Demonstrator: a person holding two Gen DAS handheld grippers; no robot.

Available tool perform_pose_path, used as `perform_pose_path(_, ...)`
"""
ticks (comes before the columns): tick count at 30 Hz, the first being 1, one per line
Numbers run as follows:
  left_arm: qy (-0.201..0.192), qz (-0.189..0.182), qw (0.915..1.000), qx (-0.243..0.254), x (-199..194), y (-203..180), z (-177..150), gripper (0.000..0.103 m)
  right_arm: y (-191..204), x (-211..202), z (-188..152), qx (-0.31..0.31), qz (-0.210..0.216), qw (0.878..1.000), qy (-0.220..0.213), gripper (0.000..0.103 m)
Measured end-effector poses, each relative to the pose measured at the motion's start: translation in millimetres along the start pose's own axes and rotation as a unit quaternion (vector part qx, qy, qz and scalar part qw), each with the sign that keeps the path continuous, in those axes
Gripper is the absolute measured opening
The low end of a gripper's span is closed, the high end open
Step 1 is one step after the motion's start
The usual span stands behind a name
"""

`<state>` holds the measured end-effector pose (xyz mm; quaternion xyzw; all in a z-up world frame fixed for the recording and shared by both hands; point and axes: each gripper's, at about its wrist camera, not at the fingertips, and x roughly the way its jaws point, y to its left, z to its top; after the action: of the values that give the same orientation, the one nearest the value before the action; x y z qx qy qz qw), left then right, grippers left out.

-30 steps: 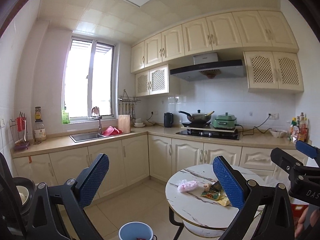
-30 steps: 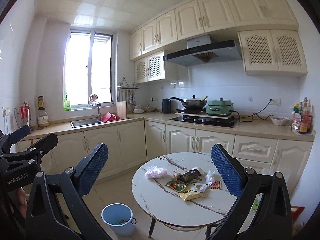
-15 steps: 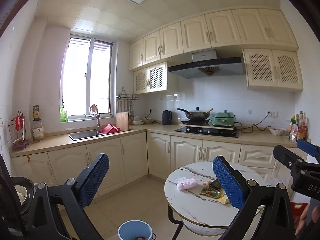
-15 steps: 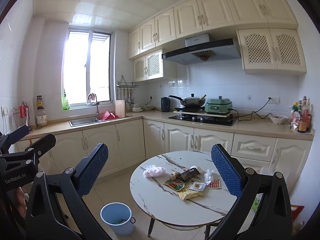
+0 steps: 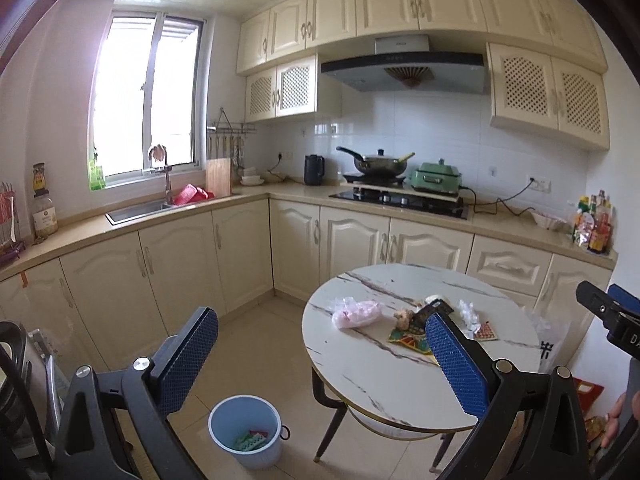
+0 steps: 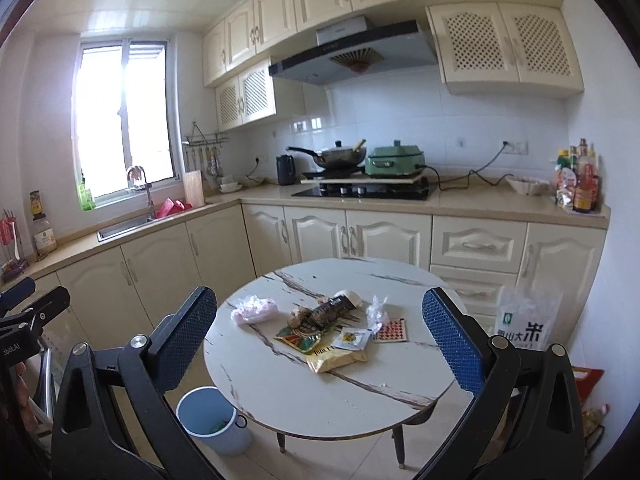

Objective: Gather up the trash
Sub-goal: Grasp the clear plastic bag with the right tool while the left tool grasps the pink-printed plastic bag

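Observation:
A round white marble table (image 6: 288, 396) (image 5: 384, 396) holds a heap of trash: a pink plastic bag (image 6: 255, 309) (image 5: 355, 314), a yellow wrapper (image 6: 335, 357), a green wrapper (image 6: 299, 338), a dark wrapper (image 6: 328, 310), a clear crumpled wrapper (image 6: 376, 309) and a red-dotted card (image 6: 391, 330). A light blue bin (image 5: 245, 430) (image 6: 208, 420) with some trash inside stands on the floor left of the table. My left gripper (image 5: 320, 354) is open and empty, held back from the table. My right gripper (image 6: 320, 340) is open and empty, also short of the table.
Cream cabinets and a counter run along the back with a sink (image 5: 138, 210), a hob with a wok (image 5: 380, 164) and a green cooker (image 5: 436, 176). A rice bag (image 6: 524, 320) leans right of the table. Bottles (image 6: 578, 182) stand at the counter's right end.
Both views have tilted downward and drawn nearer the table; the table, trash and bin now sit higher and larger in the frames. Both grippers stay open.

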<state>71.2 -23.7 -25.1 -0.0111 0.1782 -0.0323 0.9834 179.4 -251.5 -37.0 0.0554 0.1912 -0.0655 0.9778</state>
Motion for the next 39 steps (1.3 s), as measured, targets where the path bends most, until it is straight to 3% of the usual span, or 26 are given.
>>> perform_pose_path(10,0.109,-0.024,0.9935,0.022,153,-21,36,0.102,-68,125,-39,0.019,-0.043,0.992,0.121,0.103)
perform_pose_path(17,0.169,-0.032,0.9849,0.019,279,-15,69,0.102,-71,237,-44,-0.037,-0.045,0.977,0.206,0.103)
perform_pose_path(24,0.223,-0.051,0.9733,0.022,398,-14,80,0.102,-81,333,-50,-0.057,-0.047,0.961,0.265,0.102)
perform_pose_path(27,0.242,-0.056,0.9684,0.023,442,-14,81,0.102,-86,357,-57,-0.059,-0.041,0.956,0.285,0.093)
perform_pose_path(31,0.256,-0.055,0.9647,0.026,490,-17,84,0.102,-94,377,-66,-0.047,-0.017,0.950,0.308,0.068)
perform_pose_path(35,0.270,-0.056,0.9607,0.031,530,-24,87,0.102,-95,383,-68,-0.059,-0.013,0.950,0.307,0.061)
perform_pose_path(39,0.276,-0.047,0.9583,0.059,558,-35,92,0.102,-98,384,-65,-0.064,-0.004,0.950,0.307,0.034)
